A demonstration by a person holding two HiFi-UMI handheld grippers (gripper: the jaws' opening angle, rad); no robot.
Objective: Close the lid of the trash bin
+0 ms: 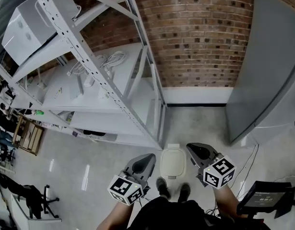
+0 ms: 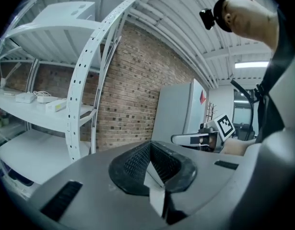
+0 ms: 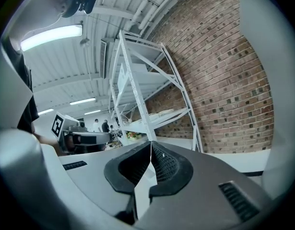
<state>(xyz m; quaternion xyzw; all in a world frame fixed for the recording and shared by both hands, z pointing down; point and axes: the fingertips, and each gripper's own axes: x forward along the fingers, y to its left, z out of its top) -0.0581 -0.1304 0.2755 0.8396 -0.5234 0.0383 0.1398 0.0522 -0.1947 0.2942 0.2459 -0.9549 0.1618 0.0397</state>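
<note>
In the head view a small cream trash bin [image 1: 173,163] stands on the floor just ahead of the person's shoes [image 1: 162,188]. Seen from above, its lid lies flat on top. My left gripper [image 1: 148,158] is held at the bin's left, apart from it. My right gripper [image 1: 194,147] is at the bin's right, also clear of it. Both point forward and upward. In the left gripper view the left gripper [image 2: 150,143] has its jaws together on nothing. In the right gripper view the right gripper [image 3: 151,144] is likewise shut and empty. Neither gripper view shows the bin.
A white metal shelving rack [image 1: 113,85] with boxes and cables stands at the left, its post close behind the bin. A brick wall [image 1: 200,32] is ahead. A grey cabinet [image 1: 265,71] is at the right and a black screen on a stand [image 1: 265,198] at the lower right.
</note>
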